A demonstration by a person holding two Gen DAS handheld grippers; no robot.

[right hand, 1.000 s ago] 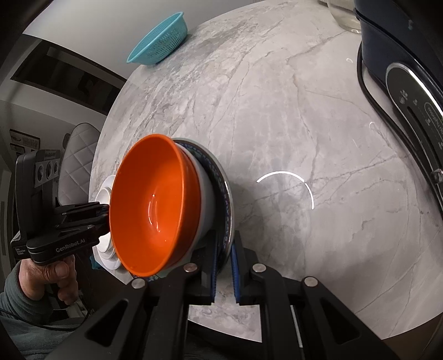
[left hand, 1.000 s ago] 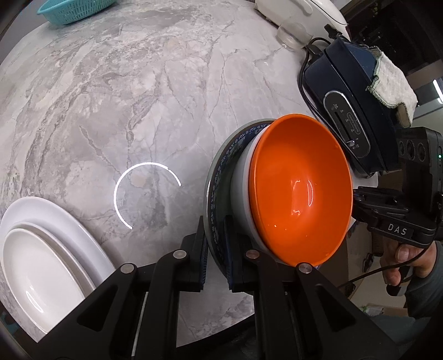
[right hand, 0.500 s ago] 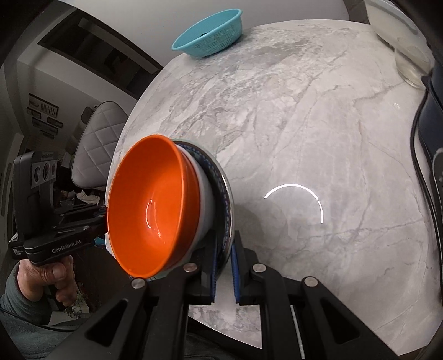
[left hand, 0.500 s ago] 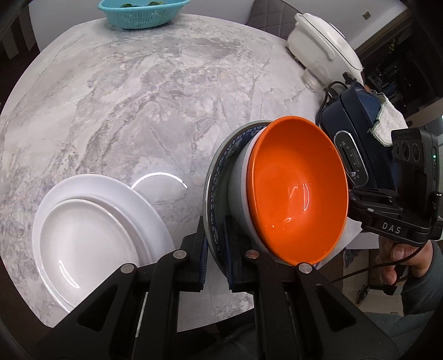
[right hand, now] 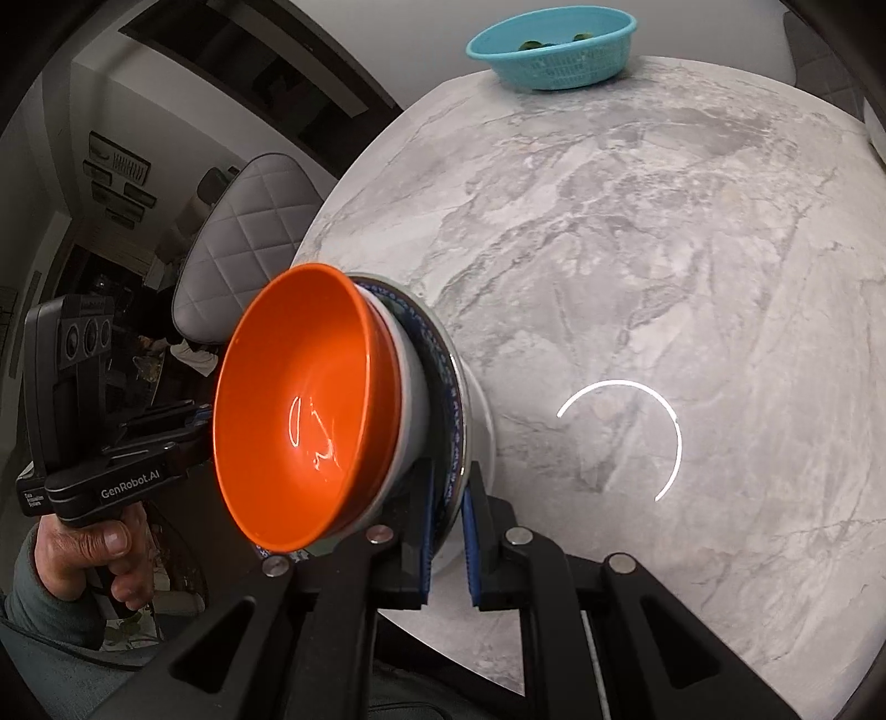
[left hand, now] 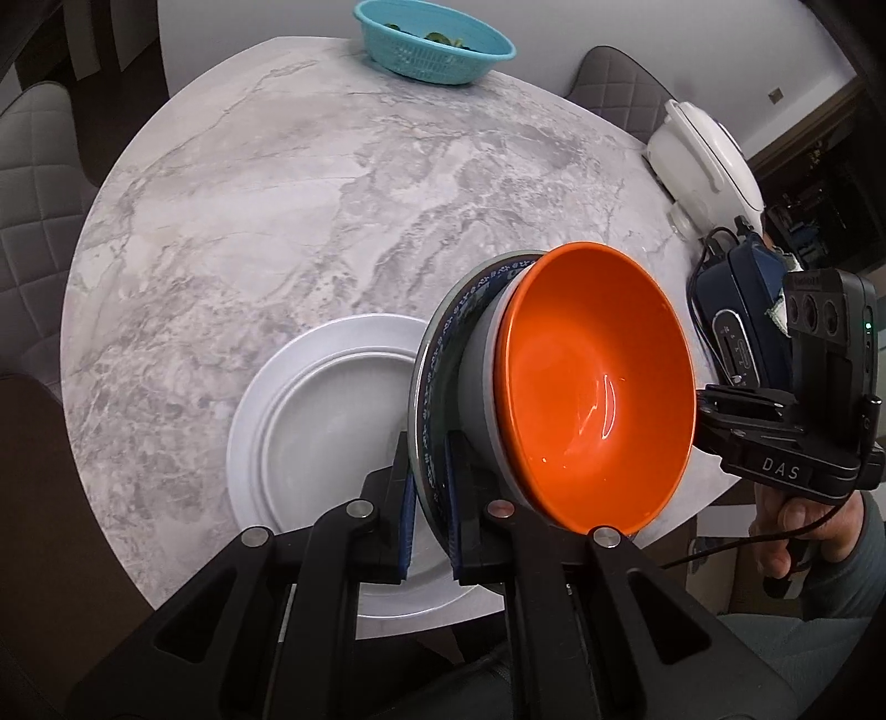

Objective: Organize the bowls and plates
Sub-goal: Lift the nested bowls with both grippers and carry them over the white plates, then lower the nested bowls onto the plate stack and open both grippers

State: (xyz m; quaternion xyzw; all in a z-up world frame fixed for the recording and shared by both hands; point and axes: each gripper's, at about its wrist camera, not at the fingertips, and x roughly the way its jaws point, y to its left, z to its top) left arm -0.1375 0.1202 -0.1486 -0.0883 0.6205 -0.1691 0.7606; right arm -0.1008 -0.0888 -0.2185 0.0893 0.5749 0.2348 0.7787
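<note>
A blue-patterned plate (left hand: 443, 332) hangs tilted above the marble table (left hand: 277, 221), with a white bowl (left hand: 479, 387) and an orange bowl (left hand: 592, 387) nested on it. My left gripper (left hand: 429, 487) is shut on the plate's near rim. My right gripper (right hand: 447, 498) is shut on the rim of the same plate (right hand: 443, 376), on the opposite side, with the orange bowl (right hand: 299, 421) facing it. A stack of white plates (left hand: 310, 421) lies on the table right under the carried plate's left part.
A teal basket (left hand: 437, 47) stands at the far table edge. A white rice cooker (left hand: 703, 155) and a dark blue appliance (left hand: 736, 310) with a cord are at the right. Quilted grey chairs (left hand: 33, 194) surround the table. A person's hand (right hand: 94, 548) holds the left gripper.
Both grippers have carried the plate with its bowls leftward across the table, rising a little. The white plates, first at the left edge of view, now lie beneath the carried stack.
</note>
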